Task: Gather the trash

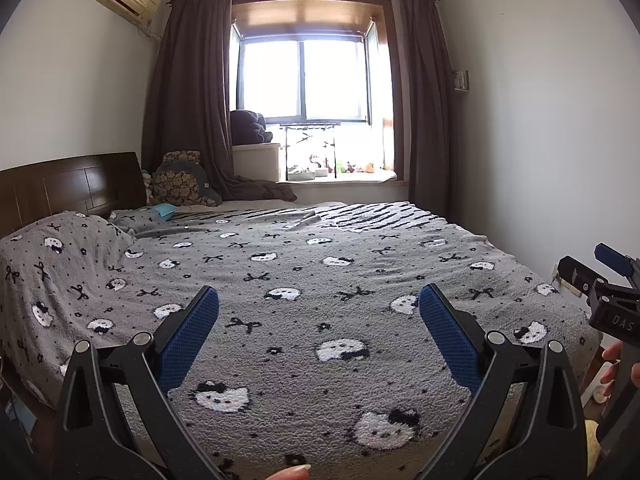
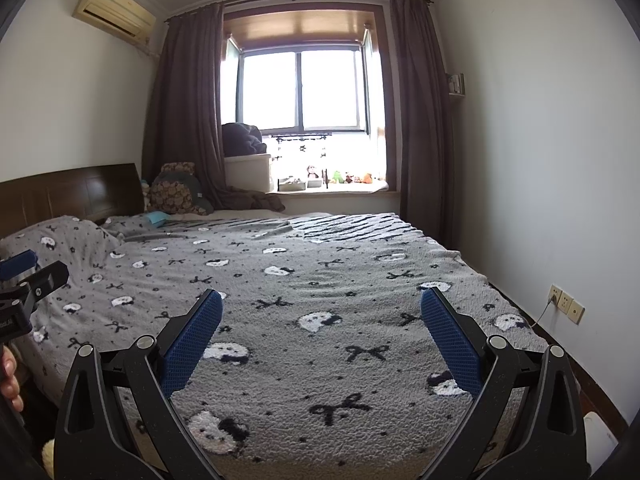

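Observation:
Both grippers hover over the foot of a bed covered by a grey cat-and-bow blanket (image 1: 304,280). My left gripper (image 1: 319,300) is open and empty, its blue pads wide apart. My right gripper (image 2: 322,302) is open and empty too; it also shows at the right edge of the left wrist view (image 1: 612,280). A small light-blue item (image 1: 166,211) lies on the bed near the headboard, also in the right wrist view (image 2: 156,217); I cannot tell what it is. No other loose item shows on the blanket.
A dark wooden headboard (image 1: 68,188) stands at left, with patterned cushions (image 1: 180,182) in the far corner. A window sill (image 1: 344,174) holds small toys between brown curtains. White walls close both sides; wall sockets (image 2: 566,303) with a cable sit low right.

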### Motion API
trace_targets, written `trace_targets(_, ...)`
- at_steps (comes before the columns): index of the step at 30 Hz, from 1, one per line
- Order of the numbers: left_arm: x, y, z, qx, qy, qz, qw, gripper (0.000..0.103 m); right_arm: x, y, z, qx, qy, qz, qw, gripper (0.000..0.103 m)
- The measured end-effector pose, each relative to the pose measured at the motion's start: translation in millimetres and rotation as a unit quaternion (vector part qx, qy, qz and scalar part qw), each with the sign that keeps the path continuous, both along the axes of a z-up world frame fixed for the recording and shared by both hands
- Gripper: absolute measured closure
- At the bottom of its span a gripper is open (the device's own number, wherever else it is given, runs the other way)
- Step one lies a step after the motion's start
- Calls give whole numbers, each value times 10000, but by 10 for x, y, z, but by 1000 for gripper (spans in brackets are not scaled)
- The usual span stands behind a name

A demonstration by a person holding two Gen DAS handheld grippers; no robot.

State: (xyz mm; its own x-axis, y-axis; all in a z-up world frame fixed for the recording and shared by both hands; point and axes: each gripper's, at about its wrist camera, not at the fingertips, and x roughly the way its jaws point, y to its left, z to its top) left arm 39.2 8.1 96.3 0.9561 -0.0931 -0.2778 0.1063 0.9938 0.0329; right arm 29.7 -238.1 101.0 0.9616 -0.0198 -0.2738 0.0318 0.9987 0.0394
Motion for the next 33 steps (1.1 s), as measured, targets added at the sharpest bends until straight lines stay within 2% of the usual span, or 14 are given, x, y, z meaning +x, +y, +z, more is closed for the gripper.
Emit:
trace_targets(6, 30, 5, -20, -71, 80, 66, 9999, 8, 4, -1, -3, -25, 28, -28, 10000, 3)
trace_targets(20, 2, -18, 1, 91, 21, 222, 9997, 8, 31, -21, -20, -18, 62, -57, 10000, 3)
trace_targets(33, 65, 3, 6, 46, 42, 327, 9994, 8, 93, -20, -41, -43, 27, -33, 10000, 3)
